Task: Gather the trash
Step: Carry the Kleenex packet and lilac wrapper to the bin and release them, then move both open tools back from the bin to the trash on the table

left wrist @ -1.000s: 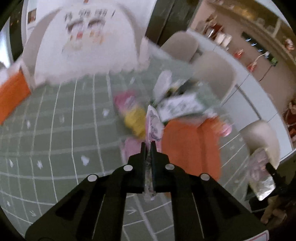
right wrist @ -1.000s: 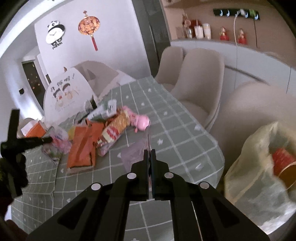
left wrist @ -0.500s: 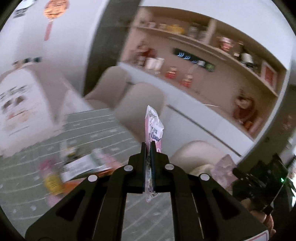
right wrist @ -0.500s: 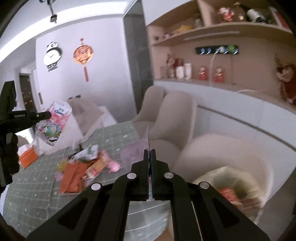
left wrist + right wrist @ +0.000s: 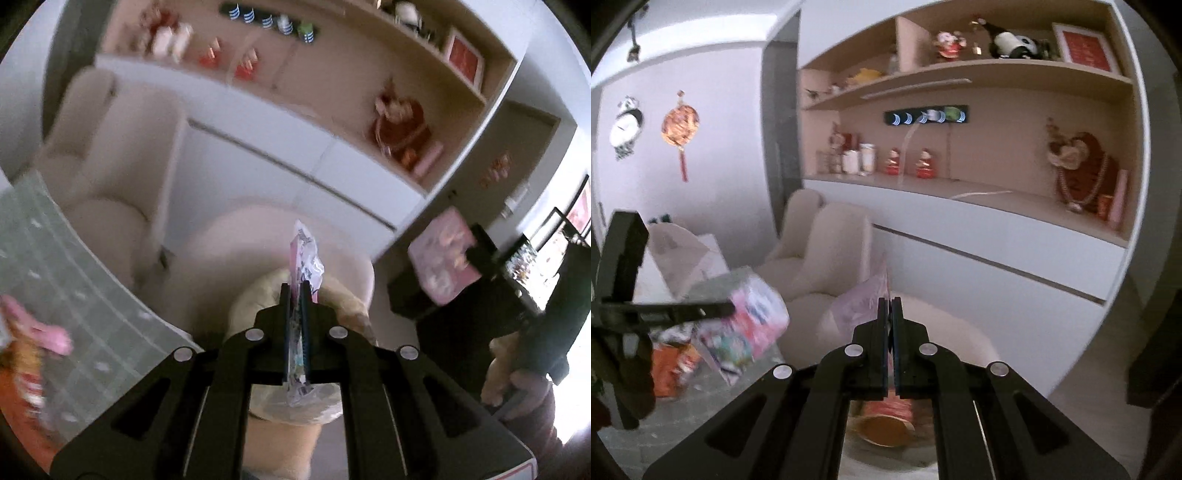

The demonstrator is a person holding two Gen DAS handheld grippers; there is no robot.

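Wrapper (image 5: 303, 258) of thin crinkled film, pink and white print, clamped edge-on in the left gripper (image 5: 295, 291); its long axis runs along the fingers and a crumpled tail hangs out behind the pads. Directly below and just ahead of that gripper sits the trash bag (image 5: 343, 295), a translucent yellowish plastic sack with a soft rolled mouth, open upward. Judgement: the drop turns on this vertical relation, wrapper above bag mouth, so a release here looks likely to land inside.

Right gripper (image 5: 890, 306) closed on a second wrapper (image 5: 860, 299), pale lilac-pink, flat and limp, standing up past the fingertips. Same bag seen under it, with a red and gold cup-like item (image 5: 886, 417) already inside. Both grippers are near the mouth; cannot tell which is nearer.

Farther out: worktop (image 5: 74, 295) under a grey-green grid cloth, matte, carrying remaining litter (image 5: 670, 365), orange and pink packets, glossy. Bag rests on a rounded beige upholstered chair (image 5: 942, 332). Beyond, white cabinets and a wooden shelf (image 5: 960, 72) of ornaments.
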